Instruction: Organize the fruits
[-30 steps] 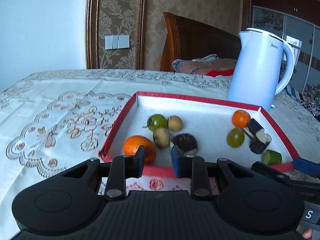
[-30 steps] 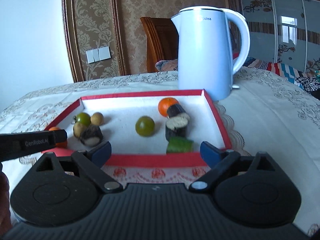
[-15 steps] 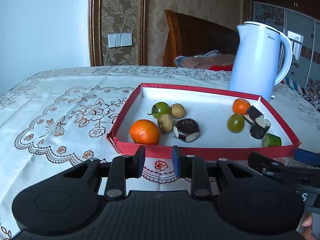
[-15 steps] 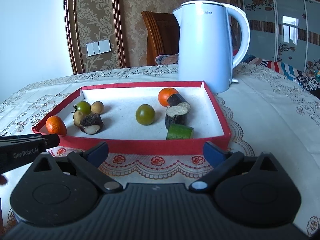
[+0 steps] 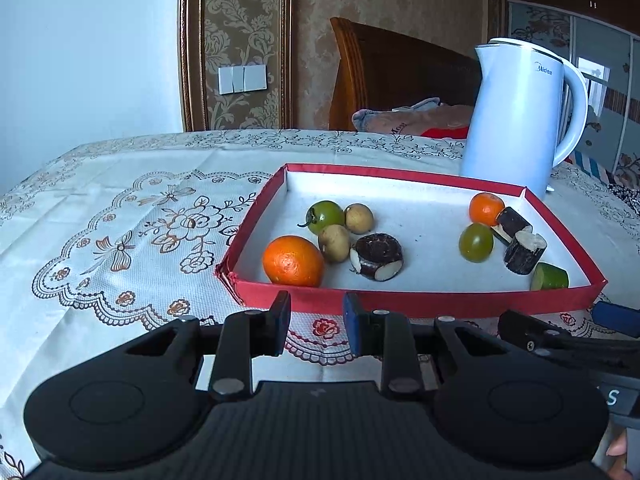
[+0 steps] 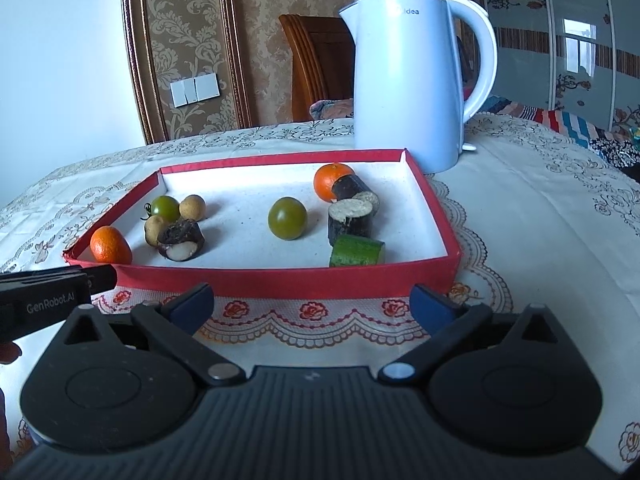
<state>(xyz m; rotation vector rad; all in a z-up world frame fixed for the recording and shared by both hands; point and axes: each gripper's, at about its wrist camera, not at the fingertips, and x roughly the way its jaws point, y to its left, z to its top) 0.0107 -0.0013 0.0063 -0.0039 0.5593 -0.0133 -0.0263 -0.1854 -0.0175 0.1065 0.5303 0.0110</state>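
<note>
Fruits sit in the red tray [image 6: 256, 282] on the desk [image 5: 120, 208]: a big orange [image 5: 293, 261] at its near left corner, a green tomato [image 6: 287, 218] mid-tray, a small orange [image 6: 329, 181] touching dark cut chunks [image 6: 351, 216]. My left hand-held gripper [image 5: 315, 322] is clenched on nothing, just short of the tray's front wall. My right hand-held gripper [image 6: 312, 307] has just been opening and stands released, nothing between its jaws. A white kettle [image 6: 408, 80] stands behind the tray.

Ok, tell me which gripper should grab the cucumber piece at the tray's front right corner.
Right. The right gripper faces that end of the red tray with jaws wide open and empty, cucumber piece just beyond. The left gripper is nearly shut, facing the large orange.
</note>
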